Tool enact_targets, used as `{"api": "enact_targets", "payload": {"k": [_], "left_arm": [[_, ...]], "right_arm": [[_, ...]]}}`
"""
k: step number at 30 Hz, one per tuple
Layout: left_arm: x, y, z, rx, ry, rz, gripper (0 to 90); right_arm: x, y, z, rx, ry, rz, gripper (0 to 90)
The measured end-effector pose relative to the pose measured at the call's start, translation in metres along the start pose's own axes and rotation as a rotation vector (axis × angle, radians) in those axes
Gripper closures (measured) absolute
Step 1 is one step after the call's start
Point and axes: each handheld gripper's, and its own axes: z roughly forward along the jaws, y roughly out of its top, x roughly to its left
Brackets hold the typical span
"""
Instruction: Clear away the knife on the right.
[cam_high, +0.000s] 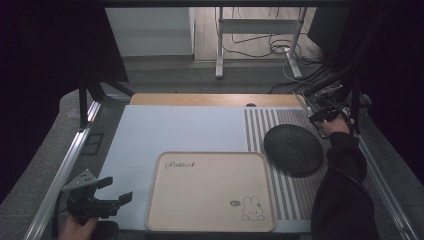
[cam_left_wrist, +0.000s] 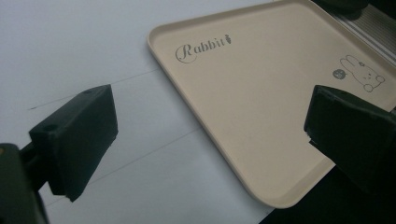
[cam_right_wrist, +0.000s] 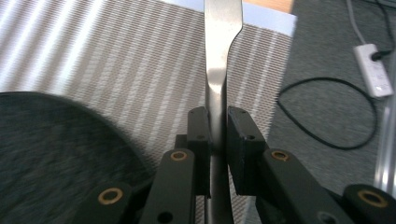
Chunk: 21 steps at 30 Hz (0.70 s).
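Note:
My right gripper (cam_right_wrist: 217, 116) is shut on a flat silver metal utensil (cam_right_wrist: 223, 28), whose broad end sticks out ahead between the jaws. In the high view the right gripper (cam_high: 322, 116) hovers at the table's right edge, just beyond a dark round mat (cam_high: 293, 149) that lies on a striped placemat (cam_high: 260, 130). The dark round mat (cam_right_wrist: 56, 154) is below and left of the jaws. A beige tray (cam_high: 210, 195) printed "Rabbit" with a bunny lies at the front centre. Left of the tray, my left gripper (cam_high: 117, 189) stands open with nothing in it; its jaws (cam_left_wrist: 210, 126) frame the beige tray (cam_left_wrist: 243, 93).
A pale blue-grey cover (cam_high: 175, 130) spreads over the table, with a wooden strip (cam_high: 210, 99) along its far edge. Metal rails (cam_high: 65, 165) run down both sides. On the carpet to the right lie a black cable (cam_right_wrist: 327, 112) and a white power strip (cam_right_wrist: 373, 70).

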Motion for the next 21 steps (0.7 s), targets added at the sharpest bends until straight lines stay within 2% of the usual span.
{"api": "enact_targets", "payload": {"k": [2,8,14,21], "left_arm": [[0.0,0.0,0.0,0.001,0.001,0.001,3.7],[-0.001,0.0,0.0,-0.002,0.002,0.006,3.7],[-0.001,0.0,-0.001,-0.003,0.001,0.007,3.7],[-0.002,0.0,-0.001,-0.001,0.003,0.014,3.7]], "right_arm": [[0.007,-0.001,-0.005,-0.006,0.028,-0.002,80.4],[0.038,-0.004,-0.013,-0.006,0.086,-0.048,80.3],[0.067,-0.011,-0.02,0.005,0.111,-0.086,80.2],[0.096,-0.028,-0.028,0.002,0.147,-0.145,80.2]]}}
